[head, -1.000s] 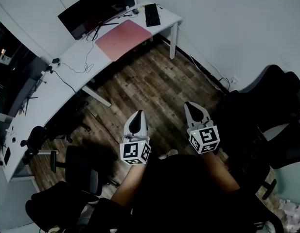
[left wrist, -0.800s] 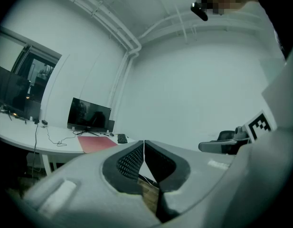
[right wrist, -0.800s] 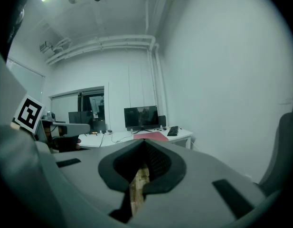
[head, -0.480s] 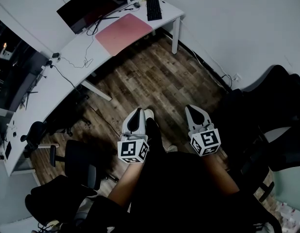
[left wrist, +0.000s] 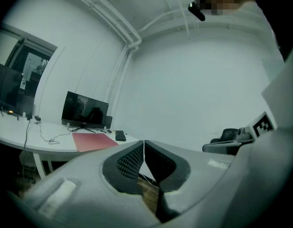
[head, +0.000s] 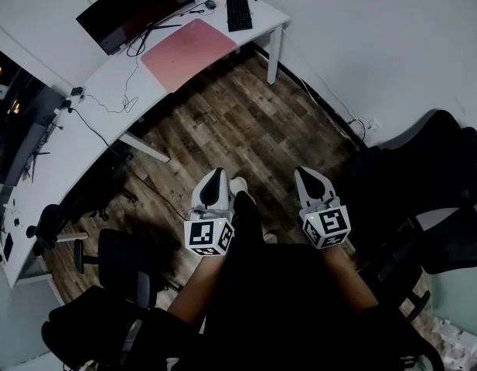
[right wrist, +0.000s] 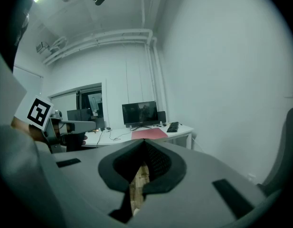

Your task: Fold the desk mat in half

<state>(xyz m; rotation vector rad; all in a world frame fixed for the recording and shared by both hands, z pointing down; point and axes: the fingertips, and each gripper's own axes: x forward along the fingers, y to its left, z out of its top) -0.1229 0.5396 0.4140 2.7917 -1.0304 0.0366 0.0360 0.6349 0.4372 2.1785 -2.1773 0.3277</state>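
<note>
Pink mat (head: 188,52) lies flat on the desk (head: 83,130), far across the floor from me. My left gripper (head: 216,175) and right gripper (head: 304,171) are squeezed closed on nothing. Chairs (head: 124,267) stand close, so I might bump one walking over.

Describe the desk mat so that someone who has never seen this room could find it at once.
Look at the long white desk against the wall, at its far end. There, in front of the dark monitor and beside the black keyboard, lies the desk mat. It is the only flat pink rectangle on the white top.
</note>
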